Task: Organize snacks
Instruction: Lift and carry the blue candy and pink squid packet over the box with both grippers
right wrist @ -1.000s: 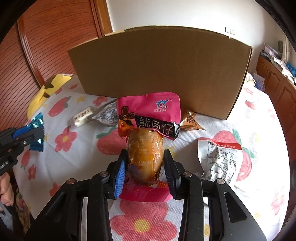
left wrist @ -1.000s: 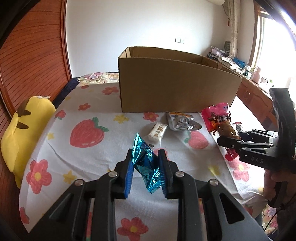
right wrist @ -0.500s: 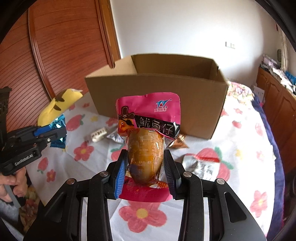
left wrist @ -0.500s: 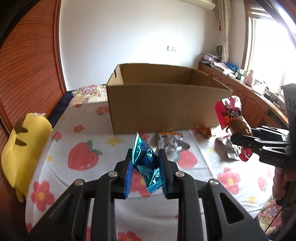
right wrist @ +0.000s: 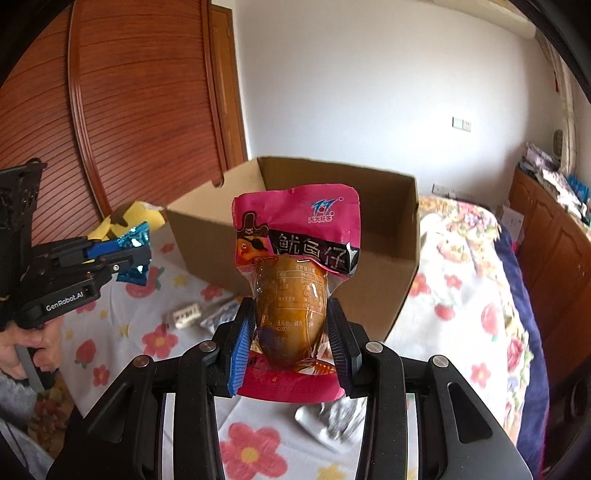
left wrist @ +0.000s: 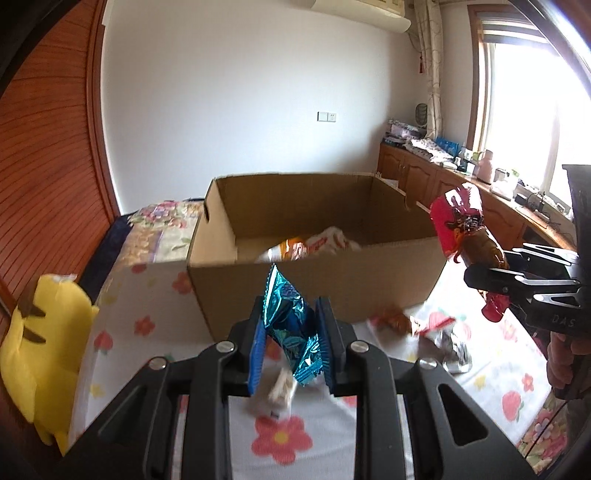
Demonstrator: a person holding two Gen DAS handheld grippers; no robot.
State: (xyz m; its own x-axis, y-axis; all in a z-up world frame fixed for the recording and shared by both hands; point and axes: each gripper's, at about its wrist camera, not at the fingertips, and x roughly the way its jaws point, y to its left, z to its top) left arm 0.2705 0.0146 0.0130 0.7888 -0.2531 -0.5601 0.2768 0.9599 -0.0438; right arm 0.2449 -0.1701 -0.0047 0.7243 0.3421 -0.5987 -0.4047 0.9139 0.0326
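Left wrist view: left hand-held gripper (left wrist: 291, 343) pinches blue foil snack (left wrist: 290, 325) between its pads.

A home bedroom, with a bed serving as the work surface

A white bedspread printed with strawberries and flowers (left wrist: 517, 373) is covering the bed, and a yellow plush toy with black-tipped ears (left wrist: 40, 347) is lying at its edge beside reddish slatted wooden wardrobe doors (right wrist: 147, 110). A white wall-mounted air conditioner (left wrist: 362, 11) is hanging above a patterned curtain (left wrist: 432, 66), daylight is coming through the window (left wrist: 532, 122), and low brown wooden cabinets (left wrist: 424, 177) are carrying household clutter along the wall.
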